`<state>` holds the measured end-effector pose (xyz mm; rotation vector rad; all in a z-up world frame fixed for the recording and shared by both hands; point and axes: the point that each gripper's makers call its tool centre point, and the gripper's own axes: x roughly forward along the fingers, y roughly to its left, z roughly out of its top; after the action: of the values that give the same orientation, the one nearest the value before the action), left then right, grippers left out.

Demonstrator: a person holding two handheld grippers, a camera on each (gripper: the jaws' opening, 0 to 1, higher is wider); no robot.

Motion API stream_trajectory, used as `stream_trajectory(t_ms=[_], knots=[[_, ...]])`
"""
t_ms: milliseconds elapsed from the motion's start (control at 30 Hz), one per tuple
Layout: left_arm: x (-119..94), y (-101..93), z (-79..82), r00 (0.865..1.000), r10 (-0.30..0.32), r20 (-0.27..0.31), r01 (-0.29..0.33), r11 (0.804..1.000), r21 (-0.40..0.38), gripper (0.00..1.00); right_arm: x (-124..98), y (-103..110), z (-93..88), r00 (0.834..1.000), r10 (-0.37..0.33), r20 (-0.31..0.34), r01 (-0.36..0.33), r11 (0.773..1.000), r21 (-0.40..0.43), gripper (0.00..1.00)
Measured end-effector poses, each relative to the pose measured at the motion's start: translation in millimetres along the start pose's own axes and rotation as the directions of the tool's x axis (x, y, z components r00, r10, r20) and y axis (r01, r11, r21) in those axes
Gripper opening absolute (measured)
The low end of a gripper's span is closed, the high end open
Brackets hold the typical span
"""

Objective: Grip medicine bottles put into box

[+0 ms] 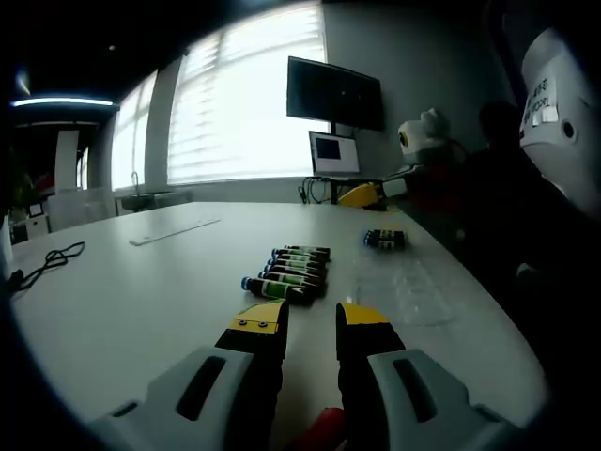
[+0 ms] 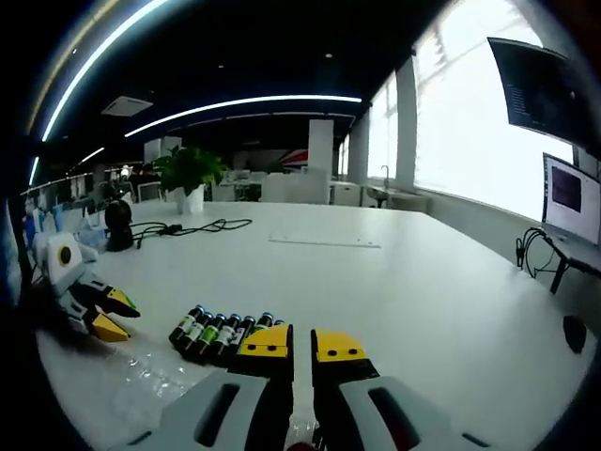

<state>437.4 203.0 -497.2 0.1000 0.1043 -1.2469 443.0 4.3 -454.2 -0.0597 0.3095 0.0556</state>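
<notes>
A row of several small dark medicine bottles (image 1: 293, 268) with green labels and blue caps lies on the white table, just beyond my left gripper (image 1: 311, 319), which is open with nothing between its jaws. Two more bottles (image 1: 385, 239) lie farther right. A clear plastic box (image 1: 413, 287) rests to the right of the row. In the right gripper view the same row (image 2: 221, 331) sits just left of my right gripper (image 2: 302, 344), whose jaws are nearly together and hold nothing. The clear box (image 2: 155, 371) lies near the left gripper (image 2: 111, 315), which comes in from the left.
The right gripper (image 1: 371, 194) hovers at the table's far side by a laptop (image 1: 333, 152) and wall screen (image 1: 333, 92). A black cable (image 1: 52, 258) and a flat strip (image 1: 174, 230) lie far left. Beyond: potted plant (image 2: 188, 174), cable (image 2: 188, 227), mouse (image 2: 575, 334).
</notes>
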Motion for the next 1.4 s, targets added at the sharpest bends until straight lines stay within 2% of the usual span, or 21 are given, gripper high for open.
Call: stream_trajectory(t_ms=[400, 500, 533, 767, 1400], knots=[[0, -0.4, -0.2, 1.000, -0.001, 0.001, 0.001, 1.000, -0.002, 0.14, 22, 14, -14.2, 0.995, 0.051, -0.090, -0.054, 0.998, -0.029, 0.04], [0, -0.7, -0.2, 1.000, -0.002, 0.001, 0.002, 1.000, -0.001, 0.14, 28, 19, -19.0, 0.989, 0.070, -0.129, -0.075, 0.997, -0.035, 0.07], [0, -0.9, -0.2, 1.000, -0.002, 0.001, 0.002, 1.000, 0.000, 0.14, 30, 18, -21.6, 0.987, 0.068, -0.147, -0.078, 0.995, -0.065, 0.08], [0, -1.6, 0.0, 1.000, -0.004, 0.000, 0.004, 1.000, -0.001, 0.14, 42, 28, -31.8, 0.976, 0.097, -0.195, -0.116, 0.989, -0.088, 0.08], [2, -2.0, 0.7, 1.000, -0.004, 0.000, 0.004, 1.000, -0.001, 0.14, 56, 29, -45.0, 0.957, 0.096, -0.275, -0.126, 0.988, -0.095, 0.06]])
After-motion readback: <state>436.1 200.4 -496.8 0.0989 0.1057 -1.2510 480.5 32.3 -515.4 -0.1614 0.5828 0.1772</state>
